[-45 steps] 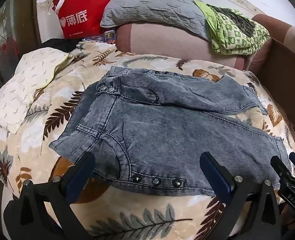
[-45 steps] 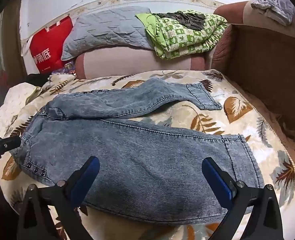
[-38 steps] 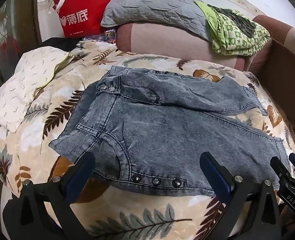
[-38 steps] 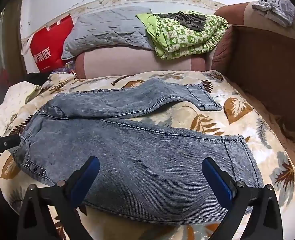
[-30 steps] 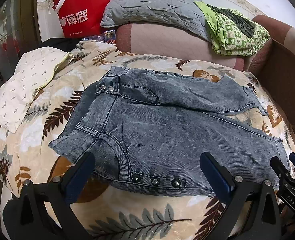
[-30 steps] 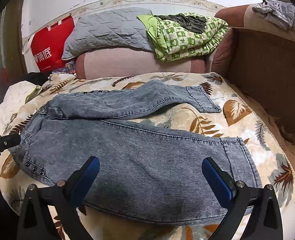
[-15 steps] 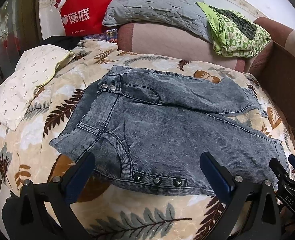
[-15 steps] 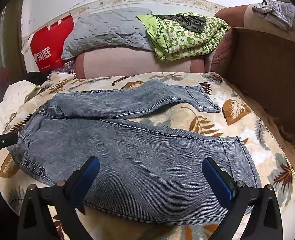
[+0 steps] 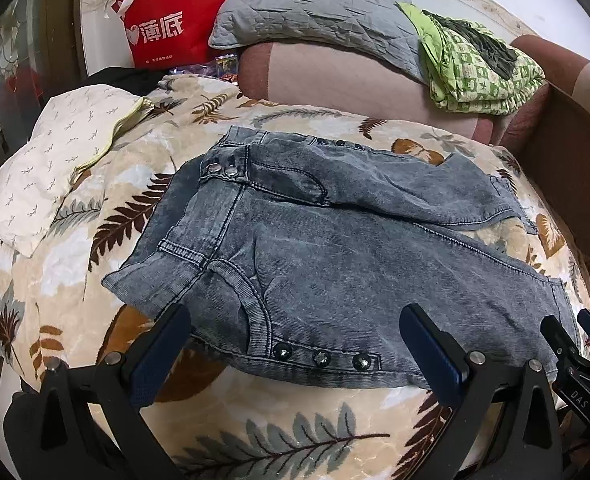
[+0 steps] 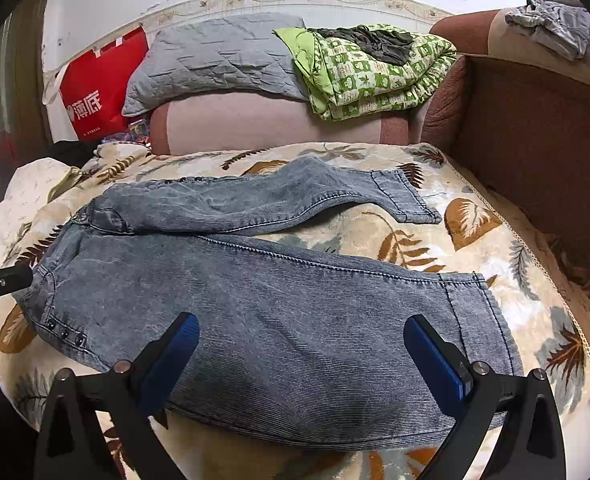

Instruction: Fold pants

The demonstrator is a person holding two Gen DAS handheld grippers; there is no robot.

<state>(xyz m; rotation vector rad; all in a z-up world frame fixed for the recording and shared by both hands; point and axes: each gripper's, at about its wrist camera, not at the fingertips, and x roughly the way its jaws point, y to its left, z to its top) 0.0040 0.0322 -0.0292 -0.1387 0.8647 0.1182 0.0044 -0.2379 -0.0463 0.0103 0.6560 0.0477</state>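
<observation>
Grey-blue denim pants (image 9: 335, 256) lie spread on a leaf-patterned blanket (image 9: 95, 208), waist to the left, both legs running right. The far leg (image 10: 279, 200) angles away from the near leg (image 10: 295, 328). My left gripper (image 9: 295, 340) stands open just in front of the studded near hip edge, nothing between its blue pads (image 9: 159, 356). In the right wrist view my right gripper (image 10: 301, 344) is open over the near leg's lower edge, holding nothing. The right gripper's tip (image 9: 575, 360) shows at the left view's right edge.
A grey pillow (image 10: 219, 64) and a green patterned quilt (image 10: 371, 68) rest on the sofa arm behind. A red bag (image 9: 175, 20) stands at the back left, a white pillow (image 9: 51, 164) at the left. The brown sofa back (image 10: 535, 140) bounds the right.
Both views have shifted only slightly; the pants lie as before and both grippers stay open.
</observation>
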